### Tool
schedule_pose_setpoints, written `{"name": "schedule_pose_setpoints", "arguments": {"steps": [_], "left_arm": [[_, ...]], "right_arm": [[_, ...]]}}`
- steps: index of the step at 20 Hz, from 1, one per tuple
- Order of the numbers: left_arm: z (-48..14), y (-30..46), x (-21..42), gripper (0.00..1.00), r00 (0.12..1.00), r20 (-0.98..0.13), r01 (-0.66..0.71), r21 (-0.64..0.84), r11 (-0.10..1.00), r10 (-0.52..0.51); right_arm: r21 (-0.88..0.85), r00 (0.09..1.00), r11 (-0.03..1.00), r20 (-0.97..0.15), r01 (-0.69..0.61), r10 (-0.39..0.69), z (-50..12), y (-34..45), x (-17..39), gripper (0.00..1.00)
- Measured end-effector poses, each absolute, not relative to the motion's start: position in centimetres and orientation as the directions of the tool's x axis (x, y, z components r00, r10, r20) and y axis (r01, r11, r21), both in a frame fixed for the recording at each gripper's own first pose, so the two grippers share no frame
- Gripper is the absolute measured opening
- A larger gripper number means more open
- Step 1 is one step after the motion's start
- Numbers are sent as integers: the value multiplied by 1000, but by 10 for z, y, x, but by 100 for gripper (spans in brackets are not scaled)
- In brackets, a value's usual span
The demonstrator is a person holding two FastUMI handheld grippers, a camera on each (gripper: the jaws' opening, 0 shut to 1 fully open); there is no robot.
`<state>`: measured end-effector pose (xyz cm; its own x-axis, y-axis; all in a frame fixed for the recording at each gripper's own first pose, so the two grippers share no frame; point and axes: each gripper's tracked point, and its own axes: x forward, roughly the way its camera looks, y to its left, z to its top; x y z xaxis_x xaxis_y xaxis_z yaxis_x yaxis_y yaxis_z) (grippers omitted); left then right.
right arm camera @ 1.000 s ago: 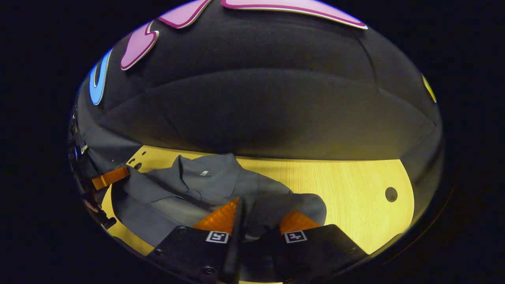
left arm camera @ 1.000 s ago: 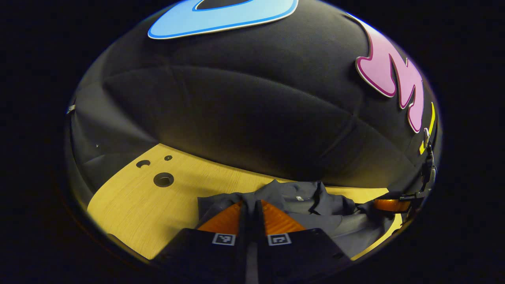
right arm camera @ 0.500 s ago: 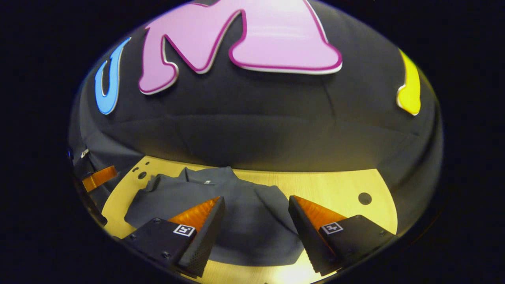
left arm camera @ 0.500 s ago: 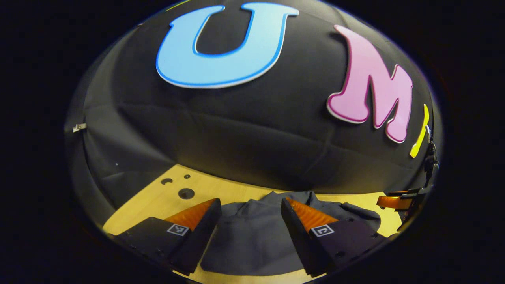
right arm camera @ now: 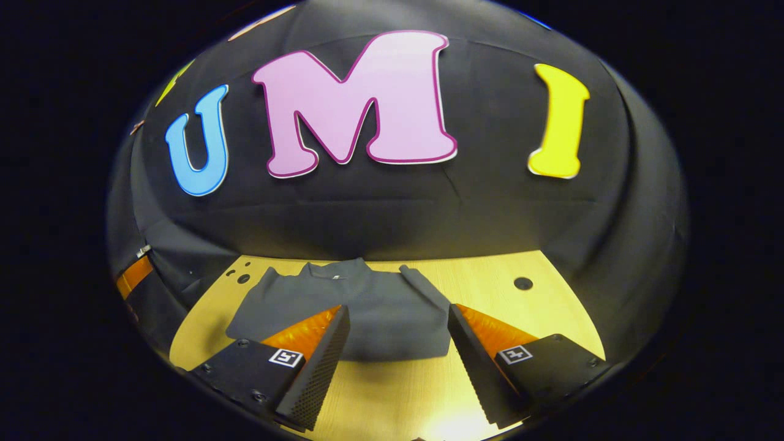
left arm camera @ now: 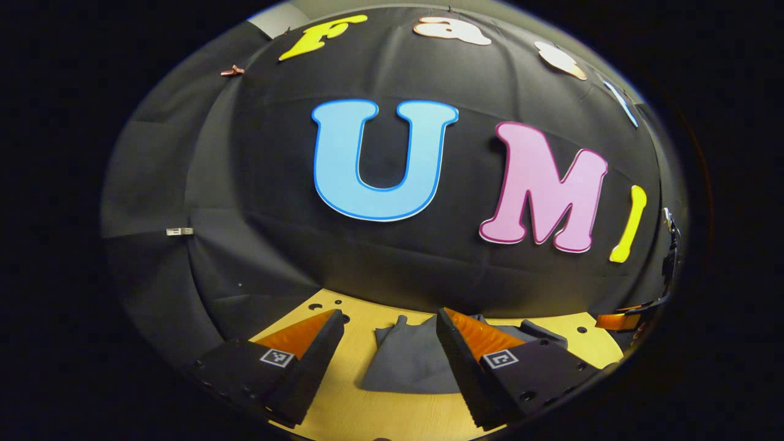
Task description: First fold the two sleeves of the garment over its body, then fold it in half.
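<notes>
The dark grey garment [right arm camera: 355, 306] lies folded into a compact rectangle on the wooden table [right arm camera: 392, 392], collar toward the back wall. My right gripper [right arm camera: 398, 309] hovers open in front of it, apart from the cloth, nothing between its fingers. In the left gripper view the garment [left arm camera: 407, 361] lies a little beyond the fingers, partly hidden by the right-hand finger. My left gripper [left arm camera: 389, 315] is open too and holds nothing. The other gripper [left arm camera: 618, 320] peeks in at the far right edge, and the left one [right arm camera: 131, 275] at the far left edge of the right gripper view.
The table has a round hole [right arm camera: 522, 283] at the back right and small holes [right arm camera: 242, 277] at the back left. The black cloth wall rises right behind the garment. Bare wood [left arm camera: 343, 373] lies to the garment's left and along the front.
Both grippers were shut on the garment's fabric a second ago. They have let go, opened wide, and drawn back and up from the garment, which now lies flat and folded.
</notes>
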<state>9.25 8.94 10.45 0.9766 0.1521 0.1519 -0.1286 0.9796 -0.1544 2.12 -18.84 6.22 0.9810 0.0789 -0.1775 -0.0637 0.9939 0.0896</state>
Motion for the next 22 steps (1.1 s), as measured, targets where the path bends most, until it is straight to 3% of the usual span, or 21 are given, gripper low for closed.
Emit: {"name": "schedule_pose_setpoints", "arguments": {"steps": [7, 11, 17, 22], "left_arm": [[61, 84, 9, 96, 984, 153, -47, -254, 966, 88], [48, 85, -32, 96, 982, 151, -76, -235, 969, 114], [24, 64, -82, 96, 983, 144, -75, -237, 969, 112], [28, 53, -85, 96, 985, 163, -21, -239, 971, 62]], "right_arm": [[43, 976, 997, -209, -59, 67, 28, -185, -81, 99], [43, 973, 996, -211, -81, 89, 12, -175, -127, 99], [75, 962, 991, -241, -112, 127, -16, -146, -169, 99], [58, 965, 987, -209, -151, 160, -6, -131, -185, 99]]}}
